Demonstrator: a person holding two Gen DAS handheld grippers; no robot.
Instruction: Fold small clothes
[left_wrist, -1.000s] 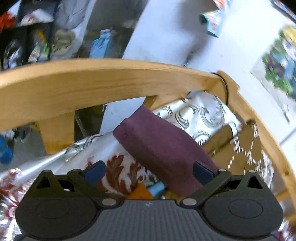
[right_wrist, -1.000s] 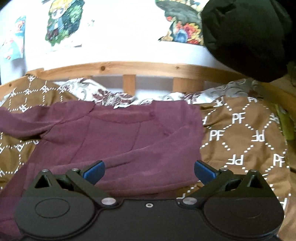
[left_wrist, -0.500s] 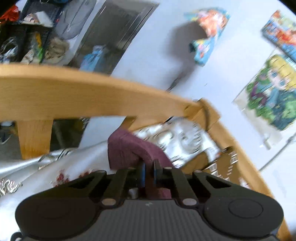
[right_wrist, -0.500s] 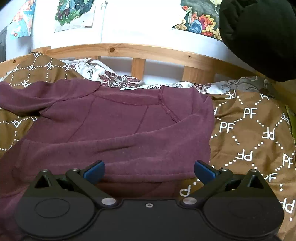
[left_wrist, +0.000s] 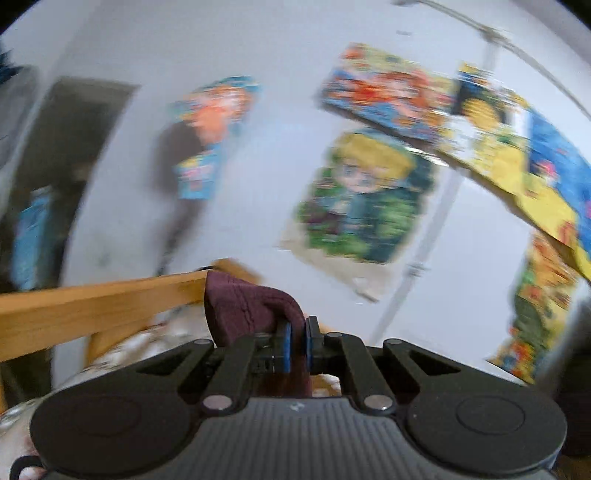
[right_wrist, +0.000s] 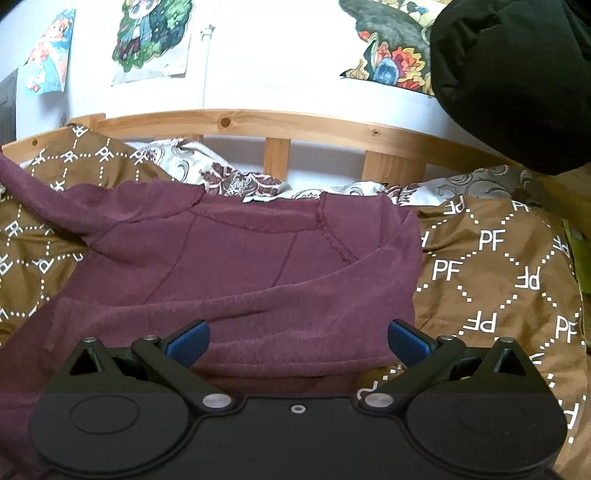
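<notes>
My left tongs (left_wrist: 295, 345) are clamped tight on a bunched end of the maroon sweatshirt (right_wrist: 236, 273), holding it up level with the wooden bed rail (left_wrist: 99, 306), posters (left_wrist: 365, 199) blurry on the wall ahead. The rest of the sweatshirt lies spread on the brown PF-print blanket (right_wrist: 495, 273) on the bed. My right tongs (right_wrist: 297, 341) hang wide open over its near edge, gripping nothing.
</notes>
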